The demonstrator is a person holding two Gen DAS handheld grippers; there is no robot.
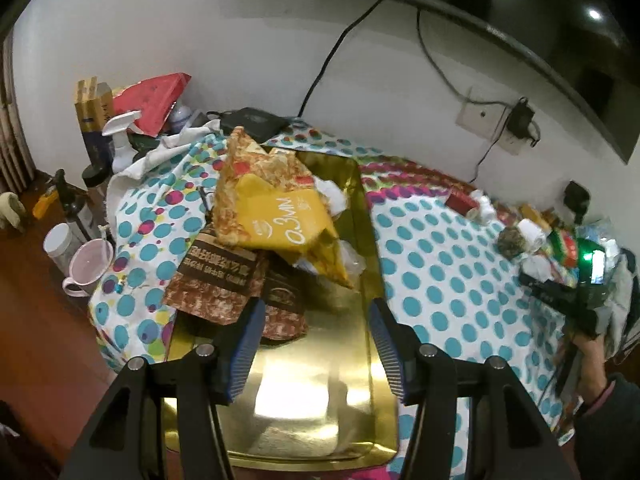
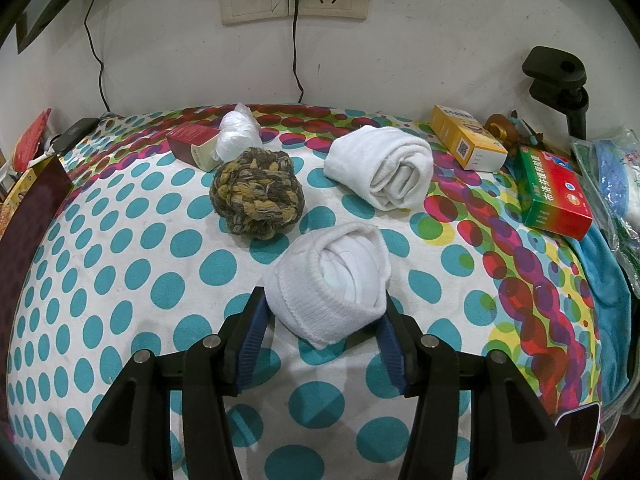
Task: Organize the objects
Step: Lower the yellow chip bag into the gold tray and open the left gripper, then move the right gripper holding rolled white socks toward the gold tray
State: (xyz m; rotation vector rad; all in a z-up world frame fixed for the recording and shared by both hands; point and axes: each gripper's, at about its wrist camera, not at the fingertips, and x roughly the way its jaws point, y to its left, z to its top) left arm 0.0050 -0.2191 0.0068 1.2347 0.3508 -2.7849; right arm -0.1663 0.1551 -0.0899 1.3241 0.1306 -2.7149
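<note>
**Right claw on a rolled sock, left claw empty over the gold tray**

My right claw [image 2: 324,320] is pinching a rolled white sock [image 2: 330,280] that sits on the dotted cloth [image 2: 120,264] covering the worktop; both blue pads [image 2: 251,340] press its sides. Just beyond it lie a braided rope ball [image 2: 258,194] and a rolled white towel [image 2: 380,166], near each other but apart. A maroon box [image 2: 192,146] touches a crumpled plastic bag [image 2: 239,131] behind the ball. A yellow box [image 2: 466,138] and a green-and-red box [image 2: 556,196] lie to the right.

My left claw [image 1: 318,320] is spread with nothing between its fingers, hanging over a shiny gold tray [image 1: 348,364]. At the tray's far end I see a heap of packets, a yellow packet [image 1: 280,220] on top and brown packets [image 1: 216,280] spilling over the left rim.
</note>
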